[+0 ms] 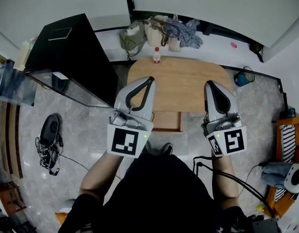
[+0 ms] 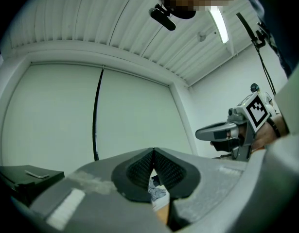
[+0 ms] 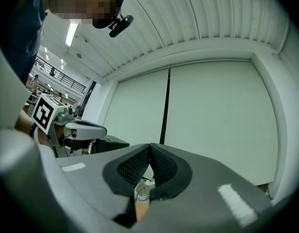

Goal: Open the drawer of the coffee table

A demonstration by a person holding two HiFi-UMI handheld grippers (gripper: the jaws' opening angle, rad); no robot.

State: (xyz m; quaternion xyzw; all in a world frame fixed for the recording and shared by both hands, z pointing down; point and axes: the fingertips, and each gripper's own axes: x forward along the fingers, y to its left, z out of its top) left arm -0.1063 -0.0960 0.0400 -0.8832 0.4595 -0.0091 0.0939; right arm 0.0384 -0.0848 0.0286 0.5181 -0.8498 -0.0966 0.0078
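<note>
We hold our left claw [image 1: 149,80] and right claw [image 1: 209,84] closed on nothing above the rounded light-wood bench [image 1: 181,79]. Its wooden drawer [image 1: 166,122] juts from the bench's 6 o'clock edge, between both claws. A small red-capped bottle [image 1: 157,56] stands at 12 o'clock.

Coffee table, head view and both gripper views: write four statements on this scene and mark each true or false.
1. The left gripper and the right gripper are shut with nothing between the fingers. True.
2. A bottle stands at the far edge of the coffee table. True.
3. A black cabinet stands at the table's right. False: the black cabinet is at its left.
4. The left gripper clamps the drawer. False: it hangs free above the table's near edge.
</note>
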